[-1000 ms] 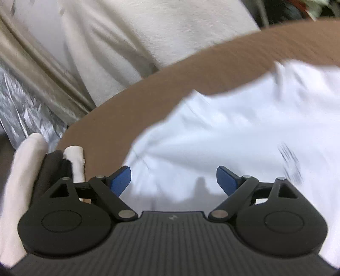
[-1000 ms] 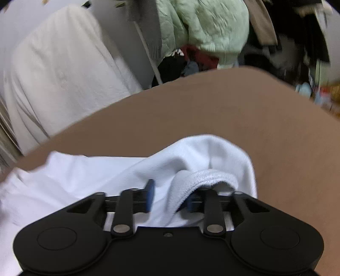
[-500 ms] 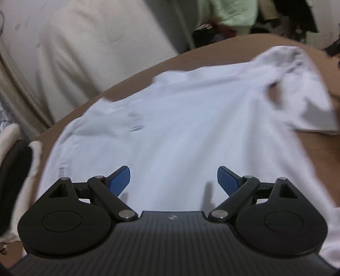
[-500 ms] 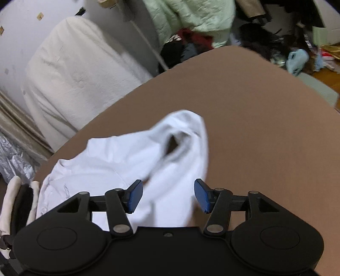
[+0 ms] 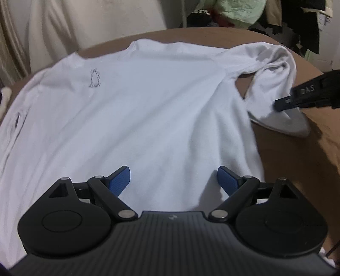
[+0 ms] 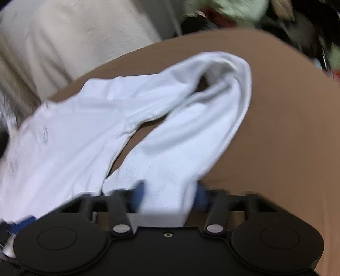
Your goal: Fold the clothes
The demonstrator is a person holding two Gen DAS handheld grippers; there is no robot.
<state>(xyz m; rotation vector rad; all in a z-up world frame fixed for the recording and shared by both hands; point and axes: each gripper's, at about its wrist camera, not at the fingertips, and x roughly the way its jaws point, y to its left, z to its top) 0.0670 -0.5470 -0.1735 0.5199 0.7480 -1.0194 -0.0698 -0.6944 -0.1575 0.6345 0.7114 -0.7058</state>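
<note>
A white long-sleeved shirt [image 5: 138,110] with a small dark print lies spread front-up on the brown table [image 5: 297,161]. My left gripper [image 5: 173,180] is open and empty, hovering over the shirt's lower body. The shirt's right sleeve [image 6: 187,131] lies doubled back in a loop. My right gripper [image 6: 170,192] is over the sleeve's cuff end with the cloth between its blue pads; the view is blurred and the jaws stand partly apart. The right gripper also shows in the left wrist view [image 5: 308,95], at the sleeve.
A cream-covered shape [image 5: 85,25] stands behind the table's far edge. A heap of green and dark clothes [image 5: 244,12] lies at the back right. Bare brown table [image 6: 286,127] lies to the right of the sleeve.
My left gripper pulled back and rose, so the whole shirt now shows. My right gripper let go of the cuff, opened, then moved back down over the sleeve end.
</note>
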